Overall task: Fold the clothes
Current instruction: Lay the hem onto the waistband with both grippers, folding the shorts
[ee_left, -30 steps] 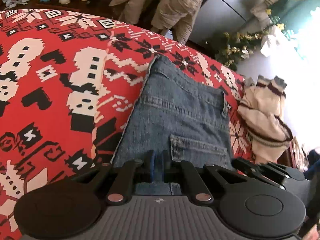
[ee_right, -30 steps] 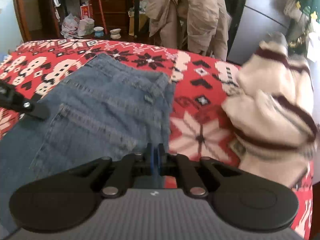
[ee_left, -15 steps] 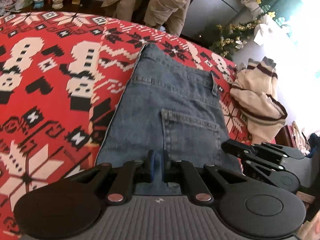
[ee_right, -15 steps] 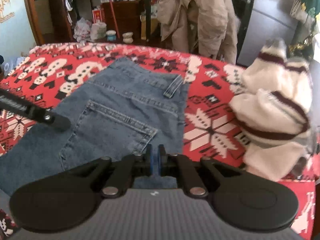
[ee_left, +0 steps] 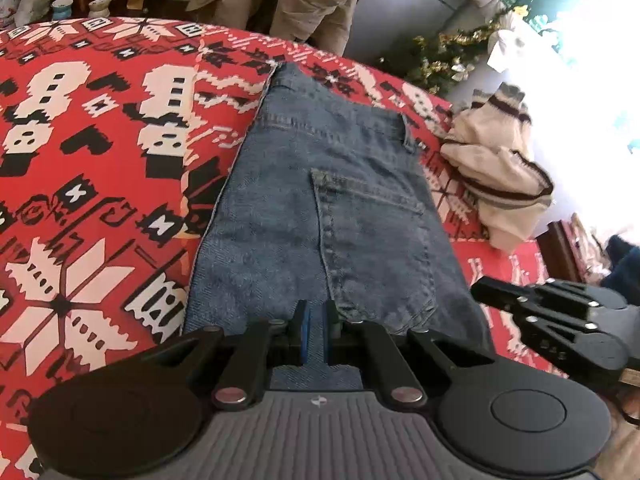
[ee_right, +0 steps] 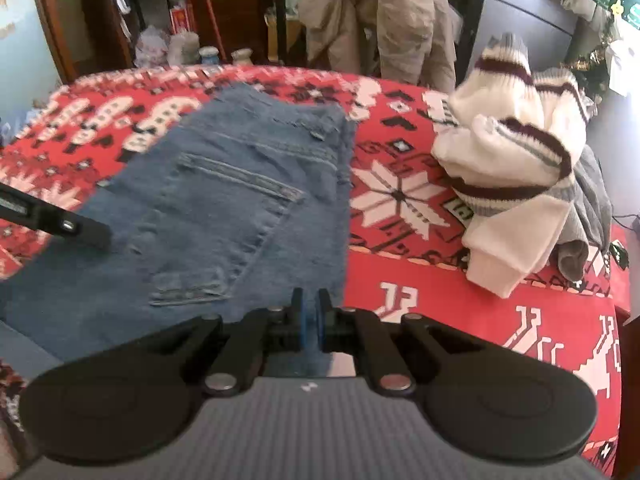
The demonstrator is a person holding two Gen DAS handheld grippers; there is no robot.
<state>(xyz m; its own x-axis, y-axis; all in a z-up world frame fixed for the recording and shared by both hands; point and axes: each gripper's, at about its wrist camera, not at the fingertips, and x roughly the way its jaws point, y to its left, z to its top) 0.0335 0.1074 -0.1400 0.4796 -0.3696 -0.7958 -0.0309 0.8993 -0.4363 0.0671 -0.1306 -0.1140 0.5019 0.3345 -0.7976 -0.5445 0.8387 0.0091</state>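
Blue jeans (ee_left: pixel 320 200) lie flat on the red patterned blanket (ee_left: pixel 100 160), back pocket up, waistband at the far end. My left gripper (ee_left: pixel 314 328) is shut on the near denim edge, with cloth pinched between its blue pads. In the right wrist view the jeans (ee_right: pixel 224 208) stretch away to the left, and my right gripper (ee_right: pixel 310 318) is shut on their near right edge. The right gripper's fingers (ee_left: pixel 516 300) show at the lower right of the left view. The left gripper's fingertip (ee_right: pixel 80 228) rests over the denim at the left.
A cream sweater with dark stripes (ee_right: pixel 516 152) is heaped on the blanket right of the jeans, over a grey garment (ee_right: pixel 592 208). Beige coats (ee_right: pixel 380 20) hang beyond the far edge. Shelves with clutter (ee_right: pixel 192 40) stand behind. The blanket's right edge (ee_right: pixel 616 304) drops off.
Both grippers have drawn back toward the near side with the denim held. More of the jeans shows now, and the pocket sits farther from the fingers.
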